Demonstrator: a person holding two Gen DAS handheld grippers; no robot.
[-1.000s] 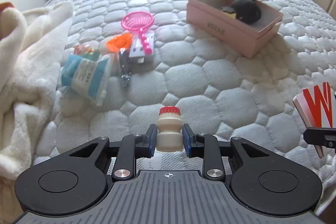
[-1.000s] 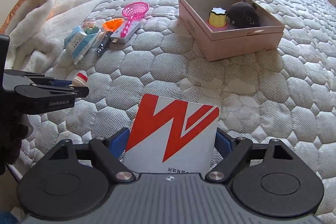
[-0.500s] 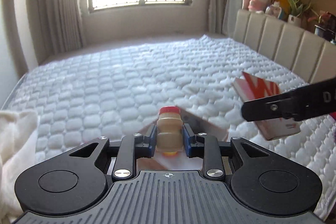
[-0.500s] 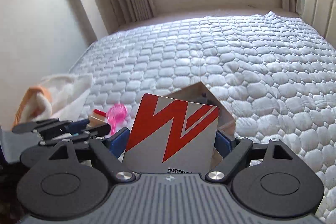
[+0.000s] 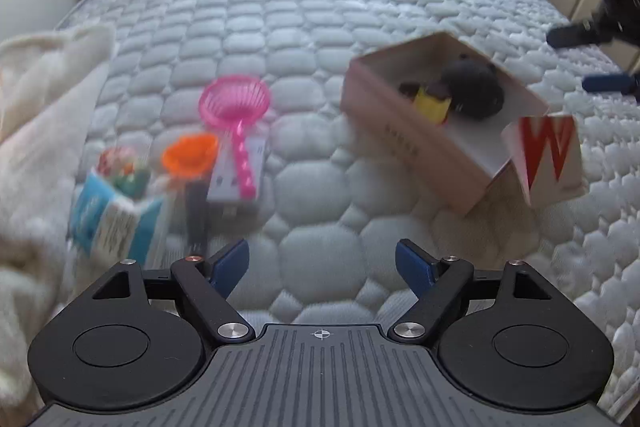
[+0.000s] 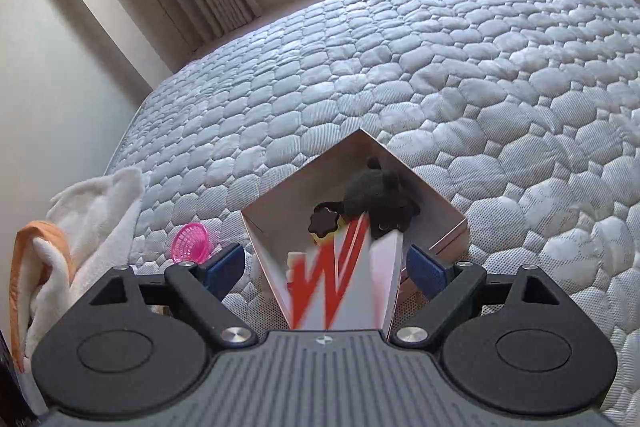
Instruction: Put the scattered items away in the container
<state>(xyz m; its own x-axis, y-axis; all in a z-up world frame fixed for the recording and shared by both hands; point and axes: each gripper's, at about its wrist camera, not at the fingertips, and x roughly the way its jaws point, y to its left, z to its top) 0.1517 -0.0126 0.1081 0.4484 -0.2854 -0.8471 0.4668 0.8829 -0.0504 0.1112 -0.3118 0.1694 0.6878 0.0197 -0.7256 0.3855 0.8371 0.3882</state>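
Left wrist view: the left gripper [image 5: 322,263] hangs over the quilted mattress [image 5: 320,27] with its jaws opening wide and nothing between the blue pads, only bare quilting. Ahead and to the right sits the pink box [image 5: 404,135], the container, holding a dark plush toy [image 5: 474,87] and a small yellow cup with a dark top [image 5: 430,103]. At the box's near right corner a white packet with a red W [image 5: 546,155] is blurred and tilted, touching or just above the rim; which, I cannot tell. The right gripper's fingers [image 5: 608,83] show at the far right edge, above that packet. Scattered to the left lie a pink strainer [image 5: 236,103] resting on a white card [image 5: 236,183], an orange cup [image 5: 190,157], a blue and white pouch [image 5: 112,223] and a small round colourful item [image 5: 120,163], all close together beside a white fleece blanket [image 5: 36,107]. In the right wrist view the right gripper [image 6: 324,263] has its jaws opening, and the red W packet stands between the pads, blurred and clear of the left pad, over the open box with the plush toy and cup beyond it.
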